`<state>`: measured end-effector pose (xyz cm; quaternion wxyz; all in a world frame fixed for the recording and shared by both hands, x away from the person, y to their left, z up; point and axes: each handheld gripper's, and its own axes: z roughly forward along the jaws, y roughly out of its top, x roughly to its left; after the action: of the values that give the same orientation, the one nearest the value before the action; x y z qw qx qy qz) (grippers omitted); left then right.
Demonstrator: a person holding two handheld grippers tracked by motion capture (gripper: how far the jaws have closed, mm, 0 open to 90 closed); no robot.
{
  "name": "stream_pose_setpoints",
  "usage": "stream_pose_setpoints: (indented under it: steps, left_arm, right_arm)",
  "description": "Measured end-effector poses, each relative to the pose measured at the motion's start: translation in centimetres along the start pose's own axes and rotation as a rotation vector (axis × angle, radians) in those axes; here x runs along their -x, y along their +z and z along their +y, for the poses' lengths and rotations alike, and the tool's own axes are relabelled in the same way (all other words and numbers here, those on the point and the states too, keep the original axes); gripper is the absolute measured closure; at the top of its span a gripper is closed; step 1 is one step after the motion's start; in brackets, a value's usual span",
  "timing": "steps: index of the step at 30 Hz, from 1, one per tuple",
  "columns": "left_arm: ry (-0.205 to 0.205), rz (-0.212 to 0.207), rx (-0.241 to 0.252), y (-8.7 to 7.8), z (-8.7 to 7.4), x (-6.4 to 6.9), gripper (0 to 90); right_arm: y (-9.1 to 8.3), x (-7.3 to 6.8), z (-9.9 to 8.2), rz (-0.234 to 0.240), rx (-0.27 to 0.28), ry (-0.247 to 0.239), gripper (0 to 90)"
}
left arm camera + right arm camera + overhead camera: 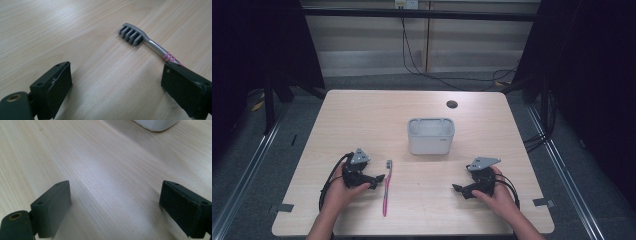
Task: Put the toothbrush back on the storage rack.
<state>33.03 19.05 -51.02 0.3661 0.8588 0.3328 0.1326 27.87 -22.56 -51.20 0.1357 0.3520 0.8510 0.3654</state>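
Note:
A toothbrush point(387, 186) with a grey head and pink handle lies flat on the wooden table, head pointing away from the person. My left gripper point(379, 178) rests on the table just left of it, open, jaws wide apart with bare wood between them. In the left gripper view the toothbrush point(140, 38) lies bristles up, its pink-ringed neck passing behind the right jaw; my left gripper point(116, 85) does not touch it. My right gripper point(457, 189) rests open at the table's right front, pointing left. Bare wood lies between the jaws of my right gripper point(115, 205).
A white rectangular holder point(431, 136) stands upright at the table's middle; its bottom corner point(155, 124) peeks in at the top of the right gripper view. A dark round cable hole point(452, 104) sits near the far edge. Cables run on the floor beyond the table.

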Motion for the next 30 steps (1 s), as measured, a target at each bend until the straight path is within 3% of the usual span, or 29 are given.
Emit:
stream_pose_setpoints:
  steps: [9,12,17,19,25,30]
  left_arm:
    - [-0.007,-0.004,-0.006,-0.1,0.0,0.0,9.2]
    - [-0.029,0.011,-0.057,-0.5,0.5,-0.1,14.0]
    - [-0.11,0.009,-0.13,-1.1,1.2,-0.3,21.0]
    - [-0.123,0.013,-0.167,-1.3,1.4,-0.3,21.4]
    - [-0.191,-0.019,-0.268,-1.9,2.2,-0.1,25.0]
    - [-0.213,-0.026,-0.319,-2.4,3.6,0.1,26.9]
  right_arm:
    - [0.0,0.0,0.0,-0.002,0.002,0.0,9.7]
    - [0.0,0.0,0.0,-0.001,0.0,0.001,9.7]
    - [0.0,0.0,0.0,-0.004,0.001,0.003,9.7]
    - [0.0,0.0,0.0,-0.004,0.0,0.004,9.8]
    - [0.0,0.0,0.0,-0.005,0.0,0.005,9.8]
    - [0.0,0.0,0.0,-0.005,0.0,0.005,9.8]
